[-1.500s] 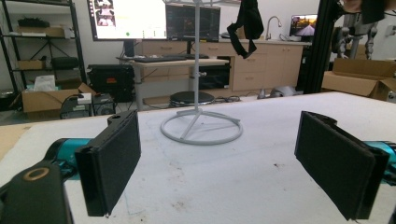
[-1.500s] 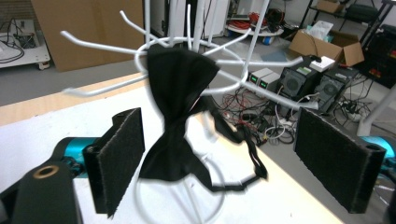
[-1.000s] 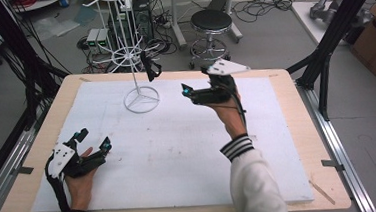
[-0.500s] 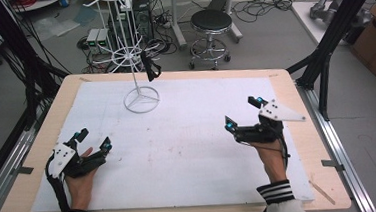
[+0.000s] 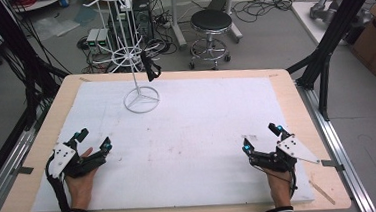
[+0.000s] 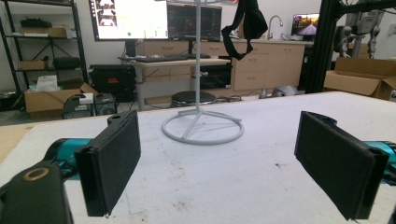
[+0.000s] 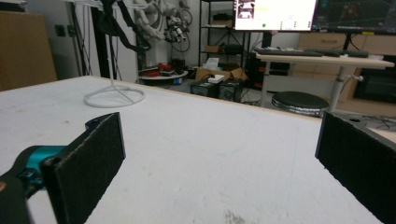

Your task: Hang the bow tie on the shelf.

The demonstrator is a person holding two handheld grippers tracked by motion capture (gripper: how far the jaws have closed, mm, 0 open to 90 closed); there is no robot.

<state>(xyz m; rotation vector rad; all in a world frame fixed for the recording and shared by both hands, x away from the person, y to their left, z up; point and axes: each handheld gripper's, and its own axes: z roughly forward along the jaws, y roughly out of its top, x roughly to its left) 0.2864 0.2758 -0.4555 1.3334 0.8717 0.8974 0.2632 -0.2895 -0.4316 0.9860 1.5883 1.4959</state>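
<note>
On the table (image 5: 184, 86) from high: black strap (image 5: 150, 68) hung on white wire stand (image 5: 140, 97), far left; left hand-held gripper (image 5: 92, 141) and right hand-held gripper (image 5: 261, 137) near, apart, empty. Left gripper view: strap (image 6: 245, 23) hanging ahead. Right gripper view: stand (image 7: 114, 95) far left. Hanging judged done; next, probably nothing but rest.

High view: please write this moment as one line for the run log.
left gripper: open, empty, near table edge | right gripper: open, empty, low over white mat | black strap: hanging on white wire rack
</note>
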